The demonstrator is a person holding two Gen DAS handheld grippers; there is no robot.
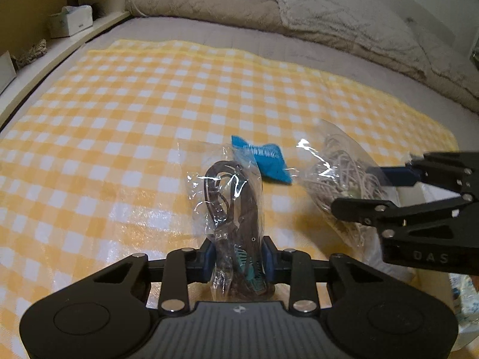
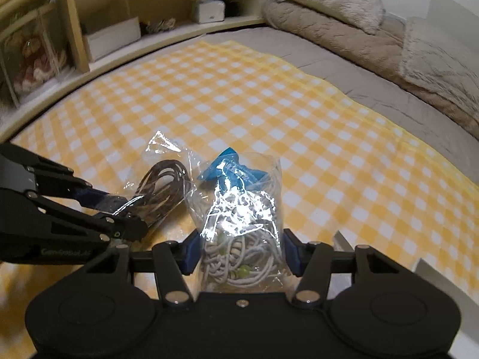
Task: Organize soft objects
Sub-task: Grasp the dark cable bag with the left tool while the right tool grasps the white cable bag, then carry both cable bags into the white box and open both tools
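The left tongs [image 1: 239, 257] pinch a clear bag of dark cable [image 1: 232, 203] between their blue pads, holding it upright above the yellow checked cloth [image 1: 119, 119]. The right tongs [image 2: 239, 251] pinch a clear bag of white cord [image 2: 242, 224] the same way, just beside the dark bag. Behind both bags, a blue cloth [image 1: 266, 161] lies on the checked cloth, which covers the bed [image 1: 209, 30]. Beyond the cloth, folded beige blankets [image 2: 344, 27] are piled.
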